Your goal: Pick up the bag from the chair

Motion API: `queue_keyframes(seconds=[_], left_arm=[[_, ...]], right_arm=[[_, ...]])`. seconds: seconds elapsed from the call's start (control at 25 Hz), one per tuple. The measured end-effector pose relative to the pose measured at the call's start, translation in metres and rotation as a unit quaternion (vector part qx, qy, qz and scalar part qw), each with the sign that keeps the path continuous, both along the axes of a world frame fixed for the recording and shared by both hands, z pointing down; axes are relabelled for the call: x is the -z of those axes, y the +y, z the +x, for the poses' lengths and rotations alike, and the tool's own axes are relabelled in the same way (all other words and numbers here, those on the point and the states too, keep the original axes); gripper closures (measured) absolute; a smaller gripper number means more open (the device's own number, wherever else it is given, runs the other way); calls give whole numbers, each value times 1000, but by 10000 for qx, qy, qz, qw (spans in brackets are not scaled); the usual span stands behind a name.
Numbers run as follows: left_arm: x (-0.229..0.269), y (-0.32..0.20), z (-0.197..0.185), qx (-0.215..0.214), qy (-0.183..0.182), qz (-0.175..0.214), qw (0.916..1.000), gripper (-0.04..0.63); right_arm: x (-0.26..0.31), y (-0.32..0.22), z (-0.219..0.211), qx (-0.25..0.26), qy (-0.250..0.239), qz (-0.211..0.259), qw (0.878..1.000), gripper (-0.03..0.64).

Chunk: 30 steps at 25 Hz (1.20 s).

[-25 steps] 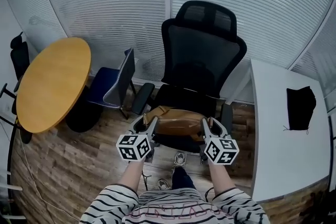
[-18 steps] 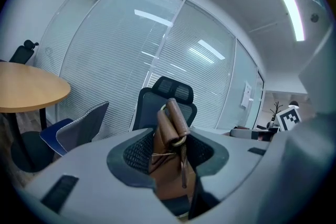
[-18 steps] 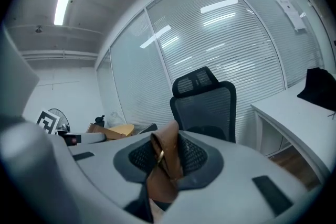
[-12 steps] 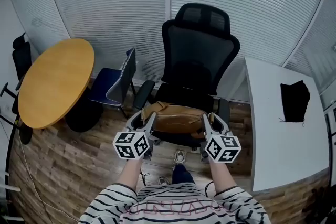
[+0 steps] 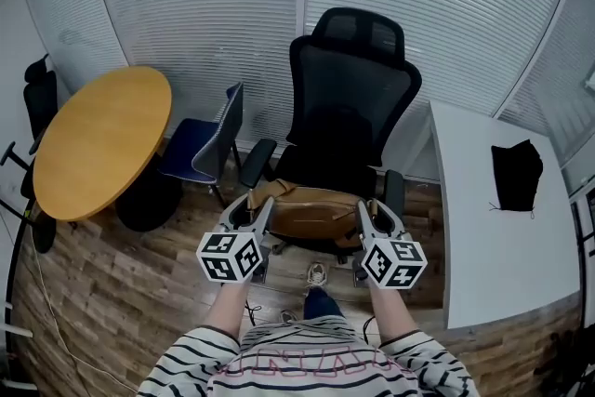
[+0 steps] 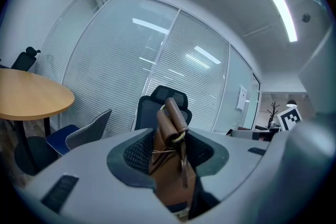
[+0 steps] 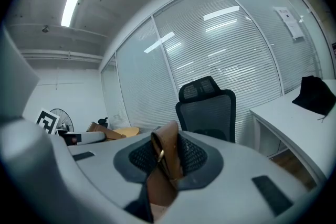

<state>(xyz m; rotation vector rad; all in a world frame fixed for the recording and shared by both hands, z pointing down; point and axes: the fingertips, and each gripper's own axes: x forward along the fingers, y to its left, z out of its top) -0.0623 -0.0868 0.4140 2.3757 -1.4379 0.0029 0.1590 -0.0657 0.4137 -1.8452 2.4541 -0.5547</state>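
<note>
A brown leather bag [image 5: 312, 211] hangs between my two grippers, in front of and above the seat of the black mesh office chair [image 5: 346, 102]. My left gripper [image 5: 260, 208] is shut on the bag's left end; in the left gripper view the brown strap and metal ring [image 6: 173, 128] stick up from between the jaws. My right gripper [image 5: 364, 211] is shut on the right end, and a brown strap fold [image 7: 167, 157] shows pinched between its jaws in the right gripper view.
A round wooden table [image 5: 98, 139] stands at the left, a blue chair [image 5: 206, 144] beside it. A white desk [image 5: 497, 218] with a black cloth [image 5: 517, 174] is at the right. Blinds cover the glass wall behind. The floor is wood planks [image 5: 112, 293].
The bag, held at both ends, has come slightly up and toward the person, off the chair seat. The head view has shifted a little.
</note>
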Motion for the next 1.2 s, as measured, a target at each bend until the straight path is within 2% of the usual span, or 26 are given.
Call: queue_keyframes(seconds=[0.52, 1.2], left_arm=[[14, 10, -10, 17, -83, 107, 9999, 414], [7, 0, -14, 130, -168, 15, 9998, 414]], right_arm=[[10, 11, -11, 59, -8, 10, 10000, 515], [3, -7, -14, 144, 20, -65, 9999, 517]])
